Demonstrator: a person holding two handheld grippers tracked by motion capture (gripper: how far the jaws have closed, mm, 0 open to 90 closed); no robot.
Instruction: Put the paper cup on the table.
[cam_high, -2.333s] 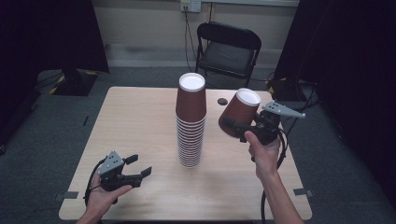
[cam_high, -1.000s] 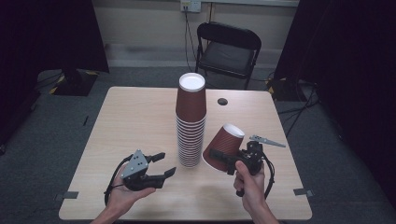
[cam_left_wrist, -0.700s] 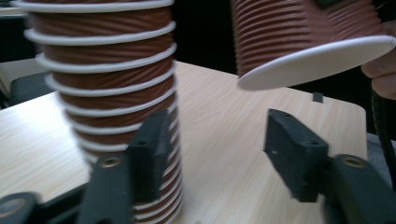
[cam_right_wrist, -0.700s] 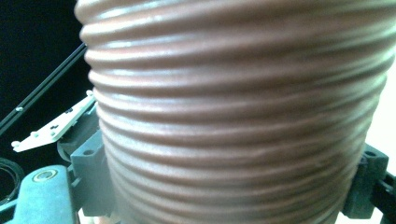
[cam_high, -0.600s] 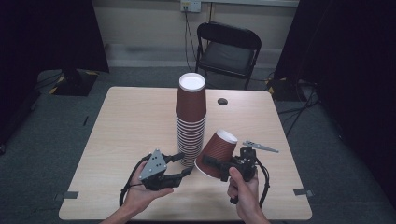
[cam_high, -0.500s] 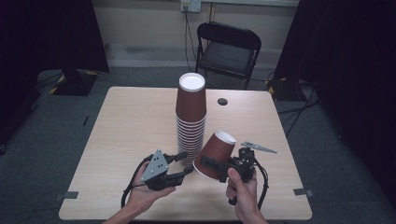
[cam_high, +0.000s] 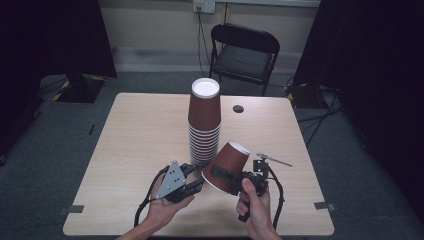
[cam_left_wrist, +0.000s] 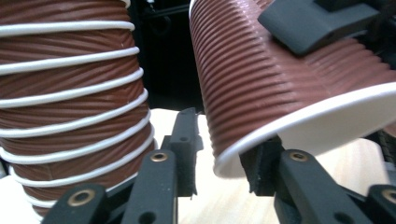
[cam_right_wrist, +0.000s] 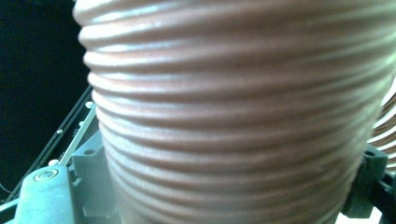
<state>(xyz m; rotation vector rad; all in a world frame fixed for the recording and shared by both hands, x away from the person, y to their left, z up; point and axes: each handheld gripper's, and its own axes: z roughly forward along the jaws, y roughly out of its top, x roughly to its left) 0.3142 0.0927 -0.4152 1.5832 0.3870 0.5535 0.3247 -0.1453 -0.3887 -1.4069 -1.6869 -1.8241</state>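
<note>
The left gripper sits low at the near side of the table, held in the left hand. Its fingers have just been closing; in the left gripper view the white rim of the loose cup lies between them, with one finger just behind the rim. Whether the pads press on the rim cannot be told.

The right gripper, held in the right hand, grips the loose cup around its ribbed brown wall, one finger lying across the outside. The cup is tilted, clear of the table, its open mouth toward the left gripper and its closed white base up and away from the person. In the right gripper view the cup wall stands directly ahead of the camera.

Just beyond both grippers the stack of cups stands upside down and upright near the table's middle, close beside the loose cup. A small dark round spot lies farther back. Beyond the far table edge stands a black folding chair.
</note>
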